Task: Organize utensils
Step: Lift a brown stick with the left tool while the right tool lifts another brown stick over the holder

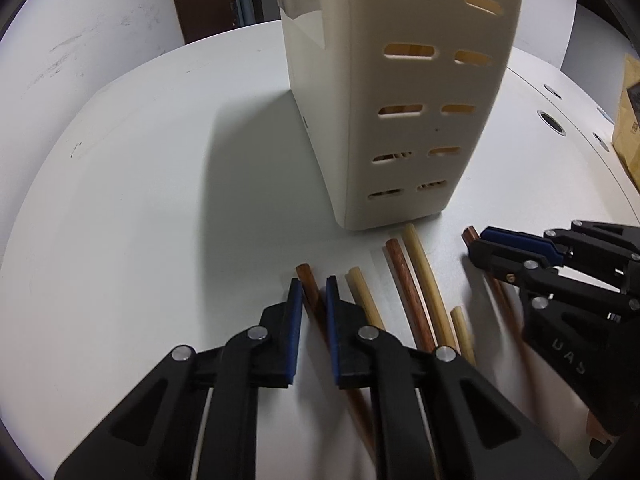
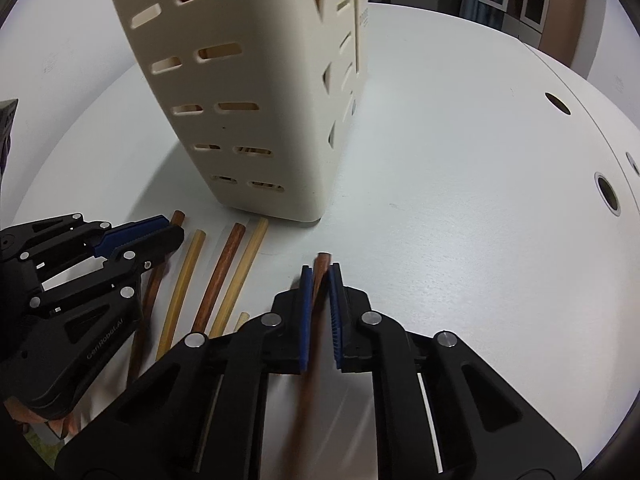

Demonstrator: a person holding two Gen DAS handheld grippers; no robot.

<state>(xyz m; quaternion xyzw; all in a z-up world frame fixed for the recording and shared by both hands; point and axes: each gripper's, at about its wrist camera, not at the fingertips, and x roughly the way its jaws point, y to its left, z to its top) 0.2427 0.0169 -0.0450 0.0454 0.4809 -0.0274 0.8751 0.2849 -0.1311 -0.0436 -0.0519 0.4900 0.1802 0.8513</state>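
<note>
1. On the white tabletop [image 1: 132, 208], left wrist view: a cream slotted utensil holder [image 1: 404, 92] stands upright toward the far edge, with chopsticks lying loose on the near side of it.
2. Same view: the left gripper [image 1: 313, 292] has its blue-padded jaws drawn in around a dark brown chopstick [image 1: 310, 286], whose tip shows just beyond the pads.
3. Same view: a pale chopstick [image 1: 362, 296] lies just beside that grip; a second brown chopstick [image 1: 408, 292] and a long pale chopstick [image 1: 426, 280] lie side by side nearer the holder's base.
4. Same view, right edge: the right gripper [image 1: 478, 242] is closed on another brown stick.
5. Right wrist view: the right gripper [image 2: 320, 276] pinches a brown chopstick [image 2: 322, 266] between nearly closed pads, off the holder's [image 2: 240, 92] near corner.
6. Same view, left side: the left gripper [image 2: 168, 228] is closed over the leftmost brown stick [image 2: 178, 217]; two pale sticks and one brown stick lie between the two grippers.
</note>
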